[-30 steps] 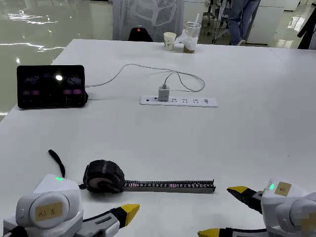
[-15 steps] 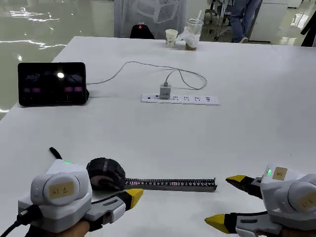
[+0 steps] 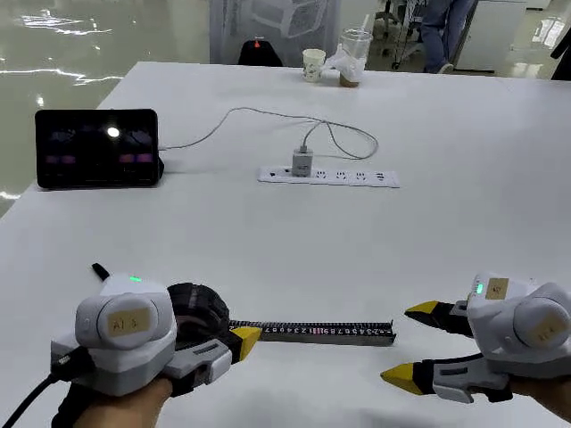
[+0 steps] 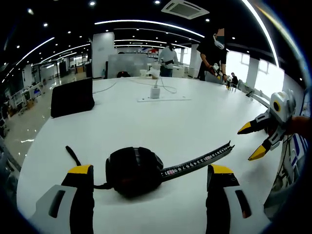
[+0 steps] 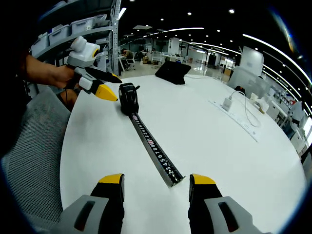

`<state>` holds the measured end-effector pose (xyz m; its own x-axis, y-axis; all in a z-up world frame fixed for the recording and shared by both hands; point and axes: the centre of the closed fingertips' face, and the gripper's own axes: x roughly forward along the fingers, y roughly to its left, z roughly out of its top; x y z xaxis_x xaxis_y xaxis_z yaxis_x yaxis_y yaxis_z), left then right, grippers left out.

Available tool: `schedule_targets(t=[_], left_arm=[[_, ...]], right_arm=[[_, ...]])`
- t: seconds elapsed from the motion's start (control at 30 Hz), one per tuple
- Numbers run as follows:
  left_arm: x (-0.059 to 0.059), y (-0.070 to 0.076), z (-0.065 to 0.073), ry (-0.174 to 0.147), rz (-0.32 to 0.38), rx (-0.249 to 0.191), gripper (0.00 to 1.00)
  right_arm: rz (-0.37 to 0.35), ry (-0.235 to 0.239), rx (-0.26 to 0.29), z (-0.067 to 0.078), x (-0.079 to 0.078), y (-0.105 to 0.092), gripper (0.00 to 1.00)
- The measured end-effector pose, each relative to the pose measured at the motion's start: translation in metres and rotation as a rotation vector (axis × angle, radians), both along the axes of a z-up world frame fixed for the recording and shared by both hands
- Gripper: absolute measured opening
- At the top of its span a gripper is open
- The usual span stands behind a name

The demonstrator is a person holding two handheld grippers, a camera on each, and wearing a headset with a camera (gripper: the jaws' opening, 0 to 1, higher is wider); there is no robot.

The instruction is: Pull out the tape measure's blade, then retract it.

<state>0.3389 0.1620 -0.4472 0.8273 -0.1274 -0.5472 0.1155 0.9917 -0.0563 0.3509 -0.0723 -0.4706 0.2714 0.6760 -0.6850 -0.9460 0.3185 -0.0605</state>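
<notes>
Forward has come the left gripper (image 4: 151,169), and its spread jaws now stand either side of the black tape measure (image 4: 135,170), not touching it as far as the left gripper view tells. From its case the blade (image 3: 312,333) lies drawn out flat on the white table (image 3: 268,232) (numbers up). Just beyond the blade's tip sits the right gripper (image 3: 409,343), jaws apart, holding nothing.

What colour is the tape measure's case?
The case is black; the left gripper view shows it best.
</notes>
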Motion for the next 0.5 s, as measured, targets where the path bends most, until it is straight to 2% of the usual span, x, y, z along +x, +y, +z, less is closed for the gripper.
schedule_targets(t=[0.5], left_arm=[[0.012, 0.001, -0.008, 0.025, 0.023, -0.011, 0.85]], right_arm=[[0.128, 0.004, -0.092, -0.014, 0.016, -0.005, 0.37]])
